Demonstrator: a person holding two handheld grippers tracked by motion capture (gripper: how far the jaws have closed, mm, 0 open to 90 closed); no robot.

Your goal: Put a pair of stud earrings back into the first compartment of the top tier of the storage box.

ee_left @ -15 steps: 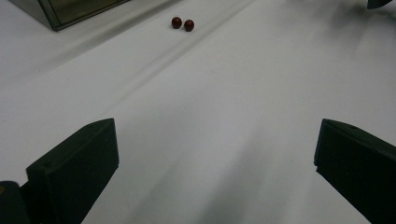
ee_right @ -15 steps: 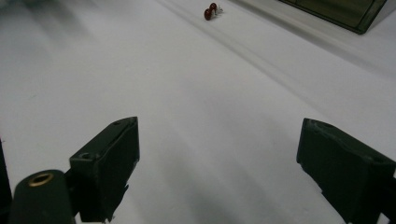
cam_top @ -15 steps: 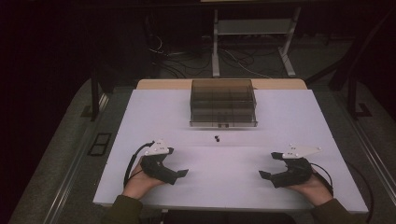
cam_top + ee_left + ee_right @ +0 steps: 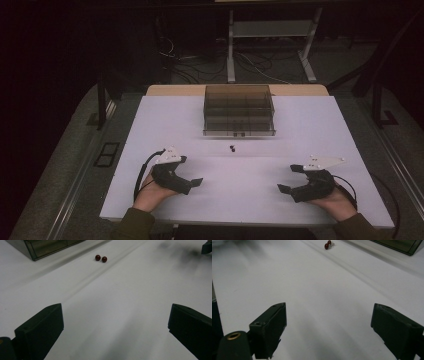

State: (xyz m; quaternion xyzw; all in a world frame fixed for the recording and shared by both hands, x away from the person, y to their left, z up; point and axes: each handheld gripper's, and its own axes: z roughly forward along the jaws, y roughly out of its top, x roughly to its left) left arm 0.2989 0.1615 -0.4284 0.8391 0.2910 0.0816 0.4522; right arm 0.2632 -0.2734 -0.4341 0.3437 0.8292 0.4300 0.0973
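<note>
Two small dark red beads [image 4: 232, 148] lie side by side on the white table [image 4: 240, 200], just in front of a smoky clear compartment box [image 4: 239, 111]. In the left gripper view the beads [image 4: 101, 258] sit far ahead near the box corner [image 4: 45, 247]. In the right gripper view the beads [image 4: 327, 245] are at the top, with the box edge [image 4: 402, 245] beyond. My left gripper [image 4: 191, 171] rests near the table's front left, open and with nothing between its jaws [image 4: 116, 327]. My right gripper [image 4: 287, 178] rests at the front right, also open and empty [image 4: 328, 330].
Behind the table stands a metal frame [image 4: 270, 45] among floor cables. A tip of the other gripper [image 4: 207, 247] shows at the top right of the left gripper view. Bare white surface lies between the two grippers and the beads.
</note>
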